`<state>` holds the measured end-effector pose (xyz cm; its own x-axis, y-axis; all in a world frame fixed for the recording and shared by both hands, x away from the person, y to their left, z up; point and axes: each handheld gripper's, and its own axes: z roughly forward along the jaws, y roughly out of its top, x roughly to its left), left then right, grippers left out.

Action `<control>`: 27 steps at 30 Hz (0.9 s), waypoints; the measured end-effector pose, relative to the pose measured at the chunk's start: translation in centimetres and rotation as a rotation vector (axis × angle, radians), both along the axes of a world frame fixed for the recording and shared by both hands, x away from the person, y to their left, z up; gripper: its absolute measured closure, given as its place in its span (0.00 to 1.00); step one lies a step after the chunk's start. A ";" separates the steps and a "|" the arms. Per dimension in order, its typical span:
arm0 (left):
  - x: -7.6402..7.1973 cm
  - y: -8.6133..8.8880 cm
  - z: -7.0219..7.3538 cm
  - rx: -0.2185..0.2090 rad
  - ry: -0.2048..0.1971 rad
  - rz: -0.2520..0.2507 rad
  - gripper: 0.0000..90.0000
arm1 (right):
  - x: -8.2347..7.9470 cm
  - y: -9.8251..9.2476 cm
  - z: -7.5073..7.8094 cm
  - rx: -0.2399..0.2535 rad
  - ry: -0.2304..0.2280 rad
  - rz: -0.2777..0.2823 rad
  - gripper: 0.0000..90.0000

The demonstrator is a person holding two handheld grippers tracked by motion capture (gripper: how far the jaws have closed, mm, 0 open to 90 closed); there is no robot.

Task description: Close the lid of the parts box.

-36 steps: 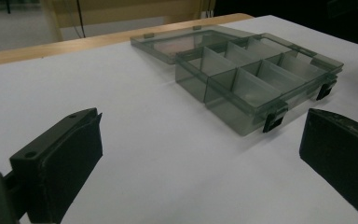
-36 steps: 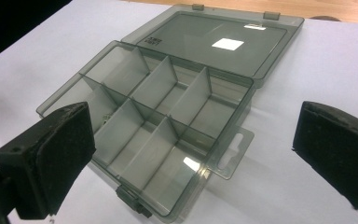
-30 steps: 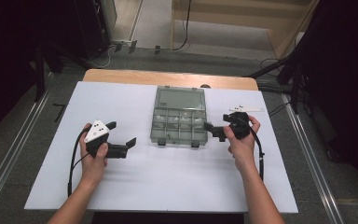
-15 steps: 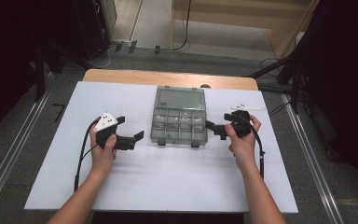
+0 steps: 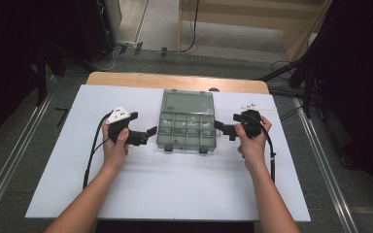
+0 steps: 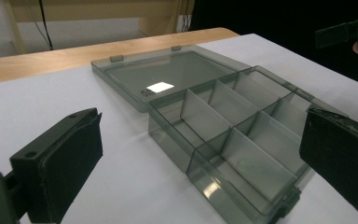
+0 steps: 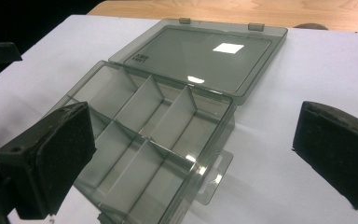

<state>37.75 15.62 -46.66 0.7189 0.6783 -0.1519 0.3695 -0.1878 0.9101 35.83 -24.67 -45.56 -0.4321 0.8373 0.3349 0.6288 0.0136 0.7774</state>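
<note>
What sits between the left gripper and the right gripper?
The open smoky clear plastic compartment box sits between left gripper and right gripper on the white table, per the high view.

Left gripper (image 5: 148, 134) has been brought rightward across the white table (image 5: 175, 184), now just beside the left wall of the open compartment box (image 5: 187, 130).

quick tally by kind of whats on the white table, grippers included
box, clear grey, lid open flat: 1
grippers, black, jaws apart: 2, left gripper and right gripper
white strip near the far right: 1
total: 4
</note>
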 end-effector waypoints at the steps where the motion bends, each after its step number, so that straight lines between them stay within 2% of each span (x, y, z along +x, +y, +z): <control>1: 0.2 -0.1 0.0 0.003 -0.002 0.000 0.00 | 0.1 0.0 -0.1 0.007 0.003 -0.005 0.00; 7: 1.6 -1.1 -0.2 0.012 0.017 -0.003 0.00 | 0.9 0.1 -0.6 0.021 0.004 -0.007 0.00; 10: 2.3 -1.1 -0.3 -0.021 0.030 0.005 0.00 | 1.4 0.3 -0.7 0.049 0.009 0.002 0.00; 14: 3.3 -1.4 -0.3 -0.034 0.042 0.018 0.00 | 2.1 0.8 -0.7 0.038 0.013 0.006 0.00; 17: 4.0 -1.7 -0.5 -0.020 0.043 0.018 0.00 | 2.6 0.8 -1.0 0.040 0.021 -0.003 0.00; 22: 5.0 -2.1 -1.0 -0.029 0.038 0.017 0.00 | 3.4 0.8 -1.5 0.045 0.023 -0.010 0.01; 27: 6.1 -2.9 -1.6 -0.034 0.066 0.010 0.01 | 4.2 0.8 -2.0 0.071 0.028 -0.009 0.01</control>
